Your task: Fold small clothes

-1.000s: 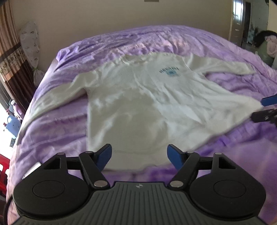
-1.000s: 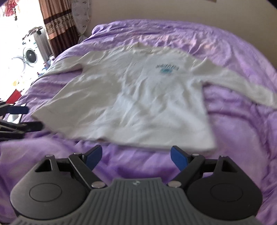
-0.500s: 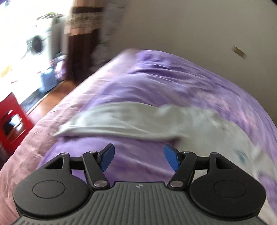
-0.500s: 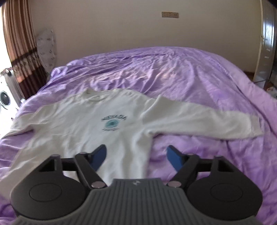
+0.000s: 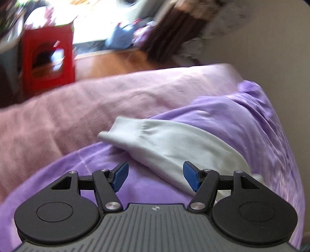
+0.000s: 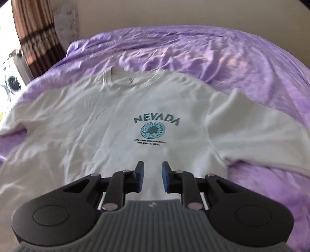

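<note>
wall: plain beige wall (image 6: 174, 13) beyond the far edge of the bed; same bare tone at right in the left wrist view.
bed: bed (image 6: 222, 54) under a creased purple sheet fills most of the right wrist view; a pink blanket (image 5: 96, 97) lies on its side edge in the left wrist view.
curtain: brown curtain (image 6: 36, 31) with darker bands hangs far left.
floor: brown floor (image 5: 120, 62) past the bed edge.
window light: strong white daylight blows out the far left.
washer: white washer (image 6: 11, 85) at the left edge, by the curtain.
stool: red stool (image 5: 48, 58) on the floor, blurred.
clutter: blue and mixed things far back, too blurred to name.
</note>
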